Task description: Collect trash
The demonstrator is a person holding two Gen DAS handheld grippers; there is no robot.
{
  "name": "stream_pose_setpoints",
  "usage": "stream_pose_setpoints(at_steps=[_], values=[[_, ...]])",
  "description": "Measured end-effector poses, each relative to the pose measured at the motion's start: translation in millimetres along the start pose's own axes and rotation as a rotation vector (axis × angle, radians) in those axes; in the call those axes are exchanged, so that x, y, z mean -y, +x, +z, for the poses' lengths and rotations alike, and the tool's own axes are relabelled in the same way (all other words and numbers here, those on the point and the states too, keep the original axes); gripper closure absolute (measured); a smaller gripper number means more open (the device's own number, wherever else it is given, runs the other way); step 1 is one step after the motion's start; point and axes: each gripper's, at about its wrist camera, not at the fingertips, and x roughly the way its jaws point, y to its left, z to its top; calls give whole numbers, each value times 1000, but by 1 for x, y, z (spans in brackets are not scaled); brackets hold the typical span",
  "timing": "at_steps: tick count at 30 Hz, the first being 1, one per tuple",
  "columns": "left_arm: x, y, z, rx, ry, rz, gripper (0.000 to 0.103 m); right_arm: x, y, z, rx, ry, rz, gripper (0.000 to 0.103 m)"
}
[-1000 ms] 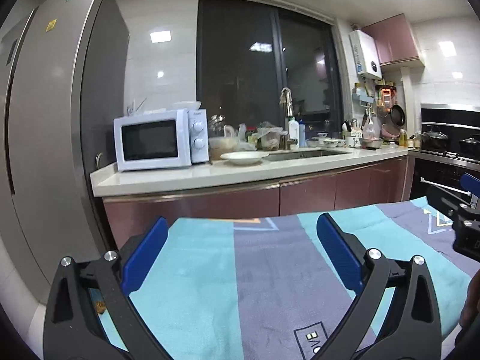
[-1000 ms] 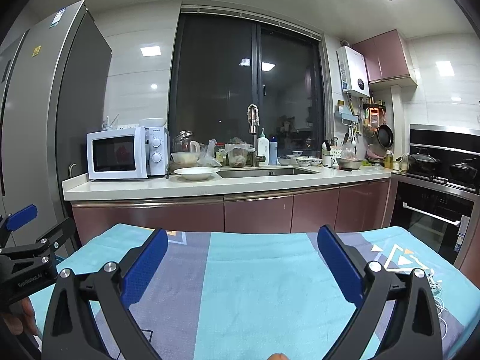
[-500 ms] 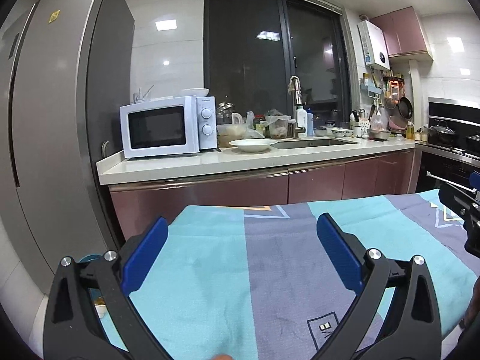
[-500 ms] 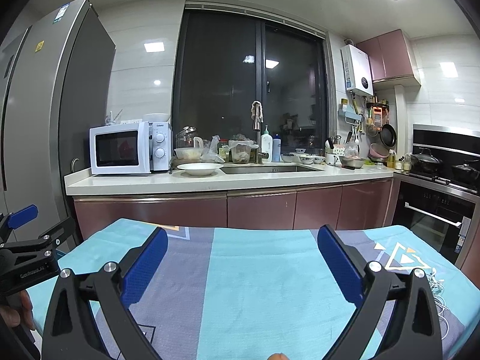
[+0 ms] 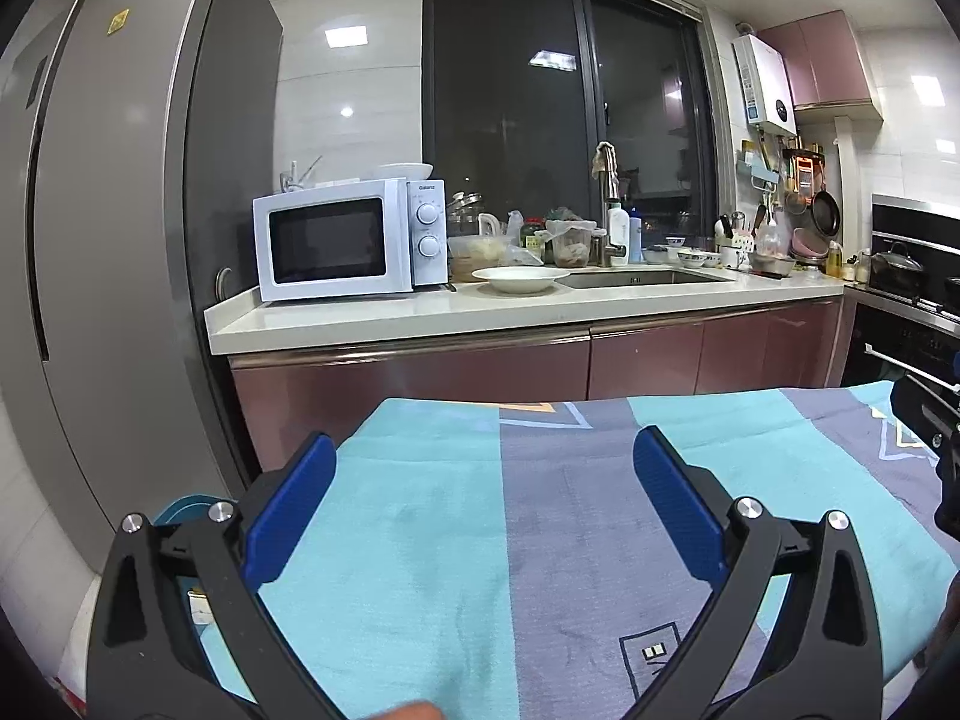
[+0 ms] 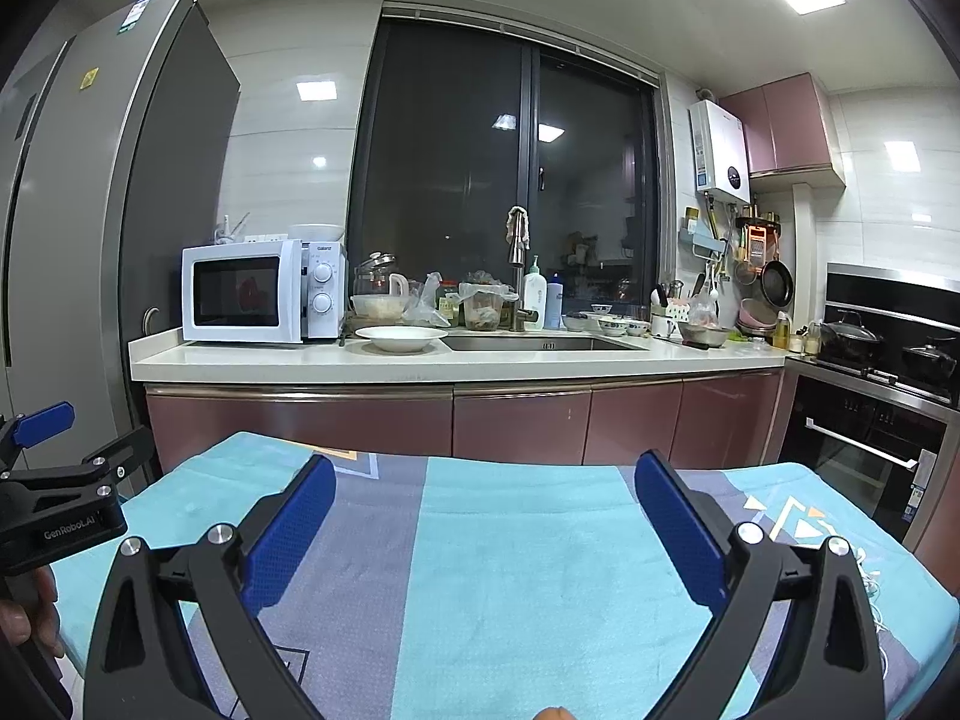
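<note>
The right gripper hangs with its blue-padded jaws spread wide and nothing between them, above a tabletop covered in a turquoise and grey-purple cloth. At the left edge the left gripper shows, held in a hand. Beyond, a white microwave and a white plate sit on the kitchen counter.

The cloth on the table looked soft and matt. The cabinet doors were glossy, the fridge was brushed metal, and the gripper pads were textured blue rubber or plastic.
</note>
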Motion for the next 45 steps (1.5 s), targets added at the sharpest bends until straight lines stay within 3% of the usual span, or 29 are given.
stream_pose_setpoints(at_steps=[11,45], values=[[7,1,0,-17,-6,-58,5,-4,1,-1,4,-9,-8,7],[10,-4,-1,-13,5,-71,5,-6,-1,-1,14,-10,-13,7]])
